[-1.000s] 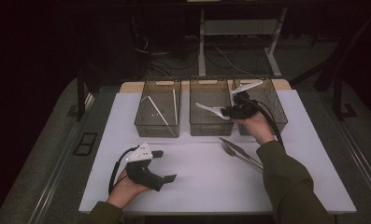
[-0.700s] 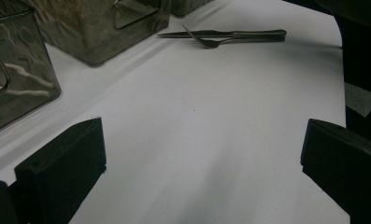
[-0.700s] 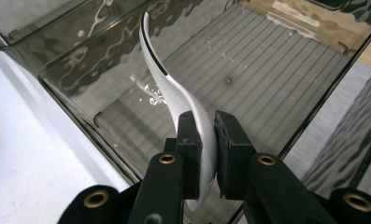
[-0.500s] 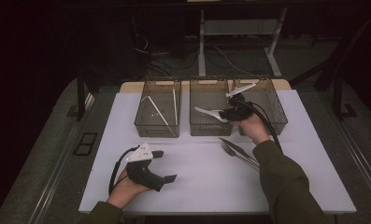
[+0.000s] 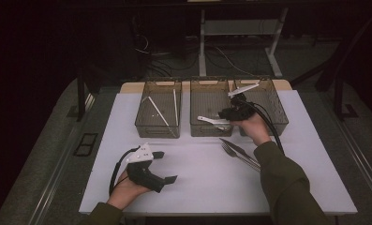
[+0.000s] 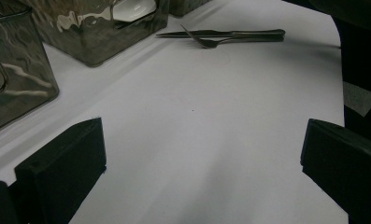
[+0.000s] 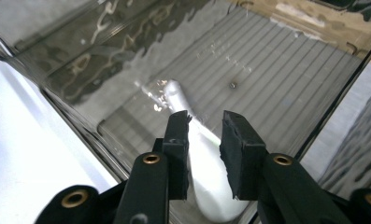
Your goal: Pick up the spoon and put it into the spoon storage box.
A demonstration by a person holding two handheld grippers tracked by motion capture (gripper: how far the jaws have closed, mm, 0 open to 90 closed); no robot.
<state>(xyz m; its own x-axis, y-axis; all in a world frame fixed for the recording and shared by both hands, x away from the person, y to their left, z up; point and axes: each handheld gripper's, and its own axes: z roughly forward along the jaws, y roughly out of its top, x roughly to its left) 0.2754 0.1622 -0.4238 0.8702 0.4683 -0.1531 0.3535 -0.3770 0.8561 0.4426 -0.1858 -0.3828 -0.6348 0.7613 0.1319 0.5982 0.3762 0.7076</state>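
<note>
The right hand-held gripper (image 7: pixel 204 128) hangs over the middle bin (image 5: pixel 211 129), and its jaws have just been opening: a second ago they pinched the white spoon (image 7: pixel 206 186) by its bowl, and now a clear gap shows between each pad and the spoon. The spoon lies below and between the jaws, its handle running ahead of them across the ribbed floor of the bin; whether it already rests flat there or is dropping cannot be told. From above, the spoon (image 5: pixel 213 121) shows at the bin's near end, just left of the gripper. I judge this to be the release: the spoon is sorted, and the hand is free to go back for more.

Behind that gripper, toward the person, a fork (image 5: pixel 240 155) and knife (image 5: pixel 237 147) lie side by side on the counter (image 5: pixel 197 187), likely next. The left hand-held gripper (image 5: pixel 162 168) rests on the counter with jaws spread wide, holding nothing.
</note>
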